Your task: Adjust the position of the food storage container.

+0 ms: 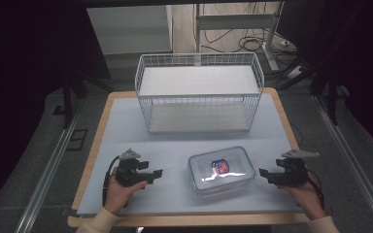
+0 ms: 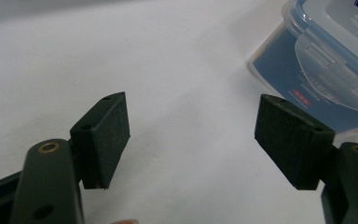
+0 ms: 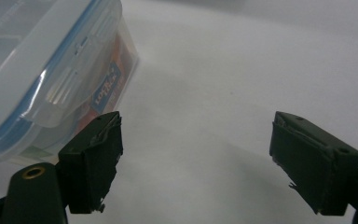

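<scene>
A clear plastic food container (image 1: 219,170) with a blue-sealed snap lid is sitting on the white tabletop (image 1: 175,145), in front of the white wire basket (image 1: 199,92) and well apart from it. Taking the container as the landmark, the left tool (image 1: 158,173) is hovering just off its left side and the right tool (image 1: 262,172) just off its right side, both pointing inward at it. Neither is touching it yet.

In the left gripper view the left tool's pads (image 2: 107,135) are standing wide apart with nothing but bare tabletop between them, and the container's corner (image 2: 317,70) is lying beyond the far pad. In the right gripper view the right tool is likewise gaping and gripping nothing, with the container's latch flap (image 3: 60,88) sitting just past its near pad (image 3: 95,158).

The work in hand appears to be taking hold of the container from both sides, probably to carry it toward the basket. To do this well, each tool should be lining up squarely on a side wall or under the lid's rim, not on a corner, since the smooth plastic is likely to be slipping under a skewed pinch. Both tools should be closing in together at the same height, so the box is not being pushed sideways or tipped. Catching a latch flap risks popping the lid open.
</scene>
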Motion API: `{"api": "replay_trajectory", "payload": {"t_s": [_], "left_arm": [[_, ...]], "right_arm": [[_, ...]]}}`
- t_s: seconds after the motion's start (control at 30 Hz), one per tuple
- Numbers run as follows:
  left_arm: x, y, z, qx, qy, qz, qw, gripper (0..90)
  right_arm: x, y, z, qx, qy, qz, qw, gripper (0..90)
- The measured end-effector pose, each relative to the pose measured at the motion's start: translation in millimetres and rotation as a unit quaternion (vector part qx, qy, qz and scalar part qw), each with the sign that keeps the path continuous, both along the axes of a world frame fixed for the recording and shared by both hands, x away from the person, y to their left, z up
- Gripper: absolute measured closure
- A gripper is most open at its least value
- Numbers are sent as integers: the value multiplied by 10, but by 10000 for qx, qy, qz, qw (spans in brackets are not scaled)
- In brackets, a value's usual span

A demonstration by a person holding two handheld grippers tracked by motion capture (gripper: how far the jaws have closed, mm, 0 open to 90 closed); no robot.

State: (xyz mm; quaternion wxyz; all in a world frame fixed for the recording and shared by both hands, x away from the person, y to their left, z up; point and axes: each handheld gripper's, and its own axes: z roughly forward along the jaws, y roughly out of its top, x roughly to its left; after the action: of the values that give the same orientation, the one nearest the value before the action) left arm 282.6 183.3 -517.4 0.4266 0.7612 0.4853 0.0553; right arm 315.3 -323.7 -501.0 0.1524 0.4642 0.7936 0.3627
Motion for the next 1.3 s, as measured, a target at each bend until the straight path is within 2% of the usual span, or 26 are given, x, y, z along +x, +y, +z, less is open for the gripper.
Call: {"api": "replay_trajectory", "payload": {"t_s": [0.2, 0.27, 0.3, 0.33, 0.37, 0.4, 0.47, 0.53, 0.57, 0.6, 0.63, 0.67, 0.7, 0.73, 0.83, 0.9, 0.93, 0.97, 1.0, 1.03, 1.07, 1.13, 1.2, 1.23, 1.27, 1.3], "left_arm": [[0, 10, 2, -15, 8, 26, 10000, 261], [-7, 17, -1, -3, 14, 36, 10000, 261], [-10, 22, -4, -4, 18, 41, 10000, 261], [-11, 27, -7, -5, 24, 59, 10000, 261], [-11, 31, -8, -8, 25, 66, 10000, 261], [-7, 38, -9, -24, 34, 85, 10000, 262], [-4, 38, -10, -49, 41, 77, 9999, 262], [-5, 29, -10, -48, 53, 52, 10000, 262], [-5, 29, -10, -48, 53, 52, 10000, 262], [-5, 26, -11, -42, 54, 39, 10000, 261], [-5, 26, -11, -42, 54, 39, 10000, 262], [-6, 26, -9, -51, 51, 43, 10000, 261], [-7, 27, -7, -51, 54, 53, 10000, 261], [-8, 29, -4, -54, 47, 59, 10000, 262], [-9, 34, -3, -55, 45, 64, 10000, 262], [-8, 35, -6, -63, 45, 72, 9999, 262], [-8, 35, -7, -58, 48, 66, 9999, 262], [-8, 34, -9, -49, 52, 57, 10000, 262], [-9, 33, -9, -45, 55, 52, 10000, 262], [-9, 33, -9, -45, 55, 52, 10000, 262], [-11, 33, -8, -50, 52, 49, 10000, 262], [-12, 33, -7, -53, 54, 47, 10000, 262], [-13, 31, -6, -53, 57, 43, 10000, 262], [-13, 31, -7, -52, 57, 35, 10000, 262], [-11, 30, -8, -47, 62, 30, 10000, 262], [-9, 30, -11, -42, 66, 26, 10000, 262]], "right_arm": [[-1, -12, 72, 67, -5, -41, 10000, 201], [-4, -13, 188, 182, -77, 2, 9998, 237], [-4, -13, 188, 182, -77, 2, 9998, 237], [-21, 4, 290, 244, -122, 96, 9996, 281], [-21, 4, 290, 244, -122, 96, 9996, 281], [-49, 22, 382, 315, -213, 203, 9991, 323], [-61, 32, 417, 348, -244, 257, 9988, 339], [-95, 88, 492, 429, -213, 476, 9977, 417], [-95, 88, 492, 429, -213, 476, 9977, 417], [-121, 146, 531, 431, -217, 665, 9966, 489], [-121, 146, 531, 431, -217, 665, 9966, 489], [-150, 218, 572, 441, -202, 879, 9949, 578], [-150, 218, 572, 441, -202, 879, 9949, 578], [-164, 251, 589, 441, -206, 949, 9943, 618], [-243, 418, 665, 427, -239, 1318, 9901, 731], [-289, 541, 702, 432, -197, 1627, 9855, 805], [-315, 626, 711, 446, -155, 1827, 9820, 855], [-315, 626, 711, 446, -155, 1827, 9820, 855], [-352, 762, 704, 460, -85, 2113, 9763, 890], [-352, 762, 704, 460, -85, 2113, 9763, 890], [-364, 810, 698, 450, -69, 2203, 9744, 892], [-421, 1028, 650, 373, 49, 2583, 9653, 893], [-462, 1151, 606, 298, 122, 2771, 9603, 893], [-462, 1151, 606, 298, 122, 2771, 9603, 893], [-514, 1282, 552, 202, 191, 2987, 9540, 893], [-514, 1282, 552, 202, 191, 2987, 9540, 893]]}}
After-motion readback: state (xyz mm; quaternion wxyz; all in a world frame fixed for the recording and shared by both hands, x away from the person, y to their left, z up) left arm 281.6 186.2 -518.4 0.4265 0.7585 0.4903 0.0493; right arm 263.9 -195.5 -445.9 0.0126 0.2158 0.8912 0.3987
